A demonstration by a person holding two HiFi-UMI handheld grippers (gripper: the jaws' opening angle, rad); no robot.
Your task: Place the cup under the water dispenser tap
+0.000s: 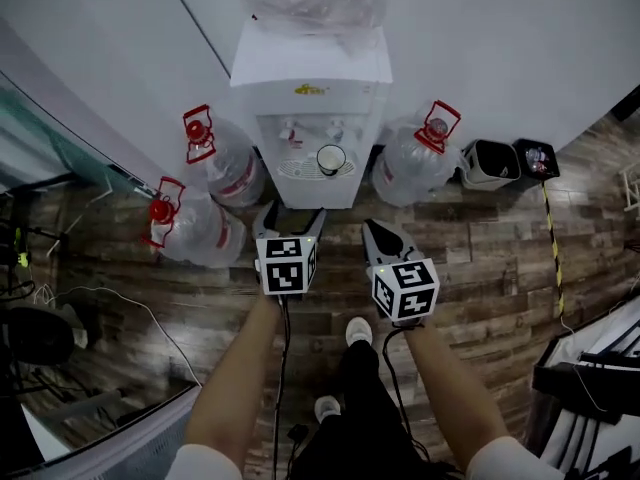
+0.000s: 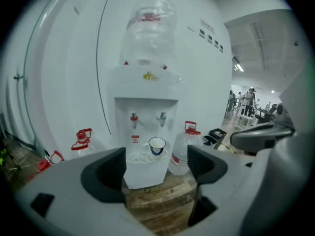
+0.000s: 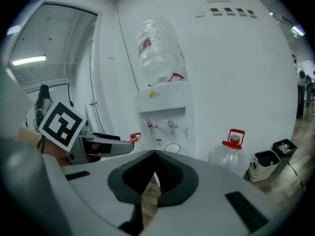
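- Cup stands upright on the dispenser tray, below the tap that is rightmost in the head view. Judged already in place.
- Left claw spread, empty. Right claw pressed together, empty.
- Cup lies straight ahead of both claws, well apart from them. It lines up through the left claw's gap, and the left looks slightly nearer.
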